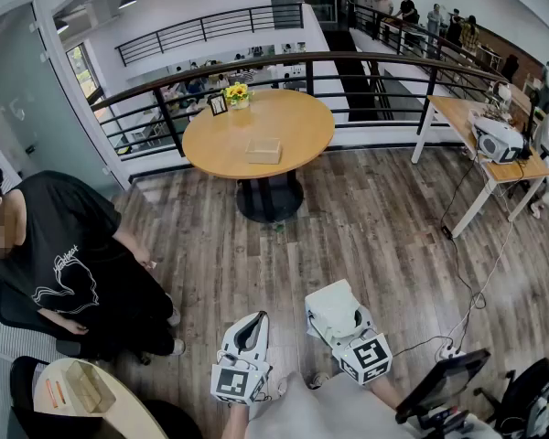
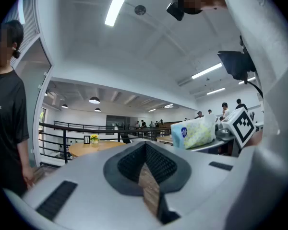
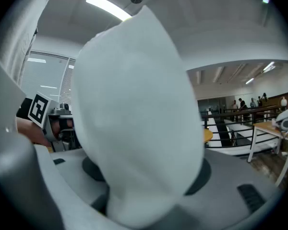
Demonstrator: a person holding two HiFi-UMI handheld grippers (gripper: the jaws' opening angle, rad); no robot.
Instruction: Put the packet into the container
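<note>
Right gripper view: packet (image 3: 134, 119) apparently gripped.

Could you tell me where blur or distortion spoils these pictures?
Head view: fisheye bends the railing into an arc. Right gripper view: the held packet sits too close, a soft white blur. Left gripper view: the ceiling light glares.

Open wood floor (image 1: 366, 231) ahead up to the round tabletop (image 1: 288, 117), seated person (image 1: 64, 245) near left, second tabletop (image 1: 453, 112) far right.
</note>
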